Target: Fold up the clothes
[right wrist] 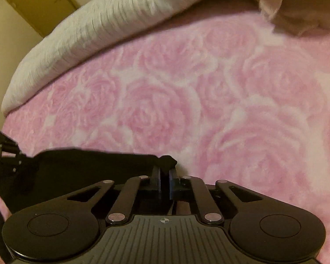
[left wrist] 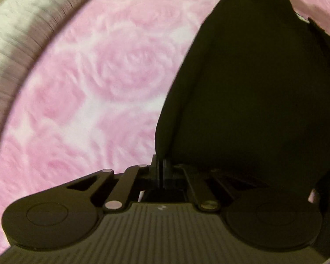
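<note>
The black garment (left wrist: 253,88) lies on the pink rose-patterned blanket (left wrist: 88,88), and we hold it at two spots: our left gripper (left wrist: 160,169), tipped steeply down toward the bed, is clenched on its near edge, with the cloth spreading up and to the right of the fingers. Our right gripper (right wrist: 164,171), angled less steeply, pinches a bunched corner of the garment, which stretches leftward toward the other gripper. A white ribbed pillow (right wrist: 94,28) lies along the blanket's far edge.
</note>
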`<state>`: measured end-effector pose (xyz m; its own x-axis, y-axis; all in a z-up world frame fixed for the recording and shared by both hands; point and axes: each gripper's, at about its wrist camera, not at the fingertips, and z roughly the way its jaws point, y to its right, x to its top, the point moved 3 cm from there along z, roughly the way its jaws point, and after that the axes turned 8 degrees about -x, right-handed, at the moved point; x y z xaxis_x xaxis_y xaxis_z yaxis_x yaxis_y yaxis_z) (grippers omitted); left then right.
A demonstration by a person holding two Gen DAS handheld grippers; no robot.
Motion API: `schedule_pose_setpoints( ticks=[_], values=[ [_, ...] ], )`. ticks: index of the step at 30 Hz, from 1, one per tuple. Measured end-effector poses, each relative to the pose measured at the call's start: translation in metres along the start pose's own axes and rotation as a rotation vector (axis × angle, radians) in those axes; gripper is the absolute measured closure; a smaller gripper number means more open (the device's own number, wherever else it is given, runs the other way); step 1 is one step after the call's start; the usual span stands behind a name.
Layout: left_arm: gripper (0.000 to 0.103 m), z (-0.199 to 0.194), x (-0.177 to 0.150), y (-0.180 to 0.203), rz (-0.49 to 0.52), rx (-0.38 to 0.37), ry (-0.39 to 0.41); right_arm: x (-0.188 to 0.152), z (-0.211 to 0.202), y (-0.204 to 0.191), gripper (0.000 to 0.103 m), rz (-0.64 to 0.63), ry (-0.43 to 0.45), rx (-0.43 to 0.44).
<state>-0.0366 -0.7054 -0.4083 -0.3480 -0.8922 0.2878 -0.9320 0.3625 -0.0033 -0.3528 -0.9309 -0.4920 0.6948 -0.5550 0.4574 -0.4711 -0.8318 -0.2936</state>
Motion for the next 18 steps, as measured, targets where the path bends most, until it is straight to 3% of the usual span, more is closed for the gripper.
schedule_pose_setpoints(
  ticks=[5,8,12,15,18],
  values=[
    [0.102,0.002,0.028,-0.029,0.005,0.075,0.053,0.029,0.003,0.002,0.100,-0.023,0.047,-0.064],
    [0.099,0.026,0.037,-0.044,-0.028,0.059,0.034,0.031,0.019,0.006,0.100,-0.036,0.026,-0.126],
    [0.084,0.021,0.026,-0.052,-0.102,0.066,0.073,0.018,0.016,0.006,0.091,-0.032,0.051,-0.213],
    [0.080,-0.008,0.008,-0.059,-0.162,0.062,0.108,0.011,-0.003,-0.001,0.076,-0.060,0.086,-0.309],
    [0.073,-0.049,-0.024,-0.057,-0.174,0.115,0.112,-0.005,-0.030,-0.013,0.072,-0.083,0.091,-0.344]
  ],
)
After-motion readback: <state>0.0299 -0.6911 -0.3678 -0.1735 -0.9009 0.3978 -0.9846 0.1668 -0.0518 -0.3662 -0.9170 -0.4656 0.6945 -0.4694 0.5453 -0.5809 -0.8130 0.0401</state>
